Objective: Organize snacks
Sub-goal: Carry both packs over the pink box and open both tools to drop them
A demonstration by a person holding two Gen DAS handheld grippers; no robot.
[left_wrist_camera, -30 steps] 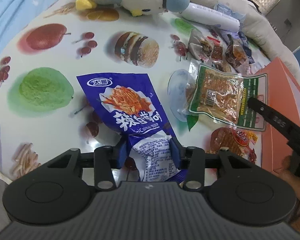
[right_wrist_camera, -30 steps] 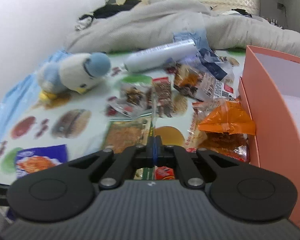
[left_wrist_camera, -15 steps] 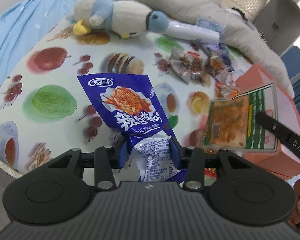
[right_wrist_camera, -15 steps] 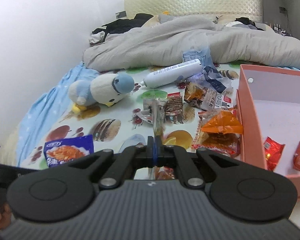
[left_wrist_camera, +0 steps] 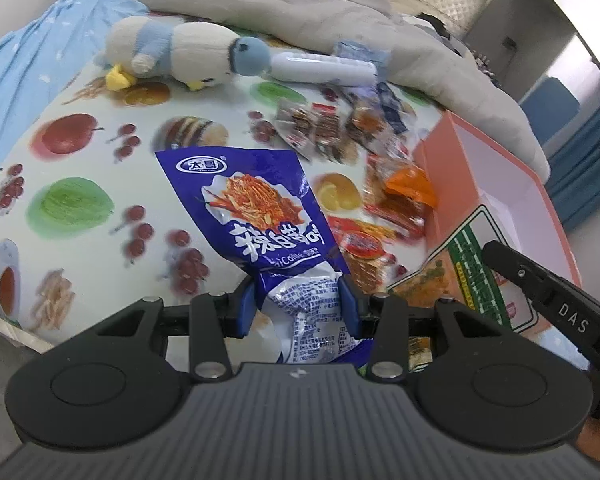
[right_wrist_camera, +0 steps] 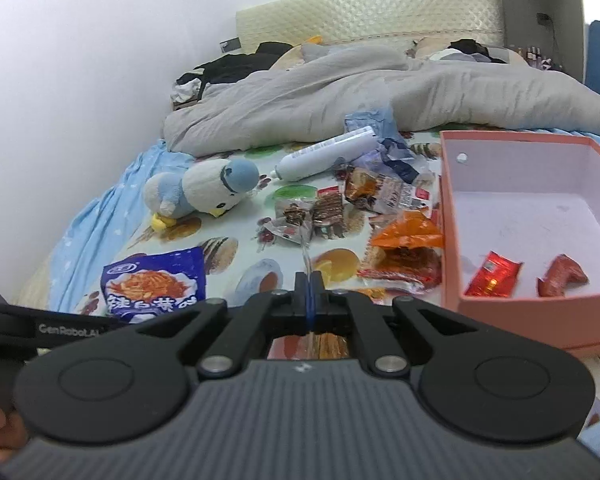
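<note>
Nearest to us, our left gripper (left_wrist_camera: 300, 300) pinches the crumpled lower end of a blue snack bag (left_wrist_camera: 256, 208) between its blue pads, and the bag's printed face of red shredded food stands up in front of the camera, lifted clear of the fruit-print sheet (left_wrist_camera: 68, 204). Our right gripper (right_wrist_camera: 309, 280) is clamped fully closed on the thin edge of a green-bordered clear packet (left_wrist_camera: 472, 272) of orange-brown snack; in the left view that packet hangs at the near corner of the pink box (right_wrist_camera: 452, 240). We cannot tell whether it touches the box. Inside the box, on its pale floor, lie a red foil packet (right_wrist_camera: 494, 274) and a dark red snack (right_wrist_camera: 562, 280), slightly apart. Just left of the box, a heap of orange and red packets (right_wrist_camera: 404, 240) rests on the sheet, with clear packs of dark snacks (right_wrist_camera: 316, 214) behind it. Farther back lie a plush blue-and-white bird (right_wrist_camera: 204, 192) and a white tube (right_wrist_camera: 324, 154), then a rumpled grey duvet (right_wrist_camera: 360, 92) and a quilted headboard (right_wrist_camera: 364, 12).
</note>
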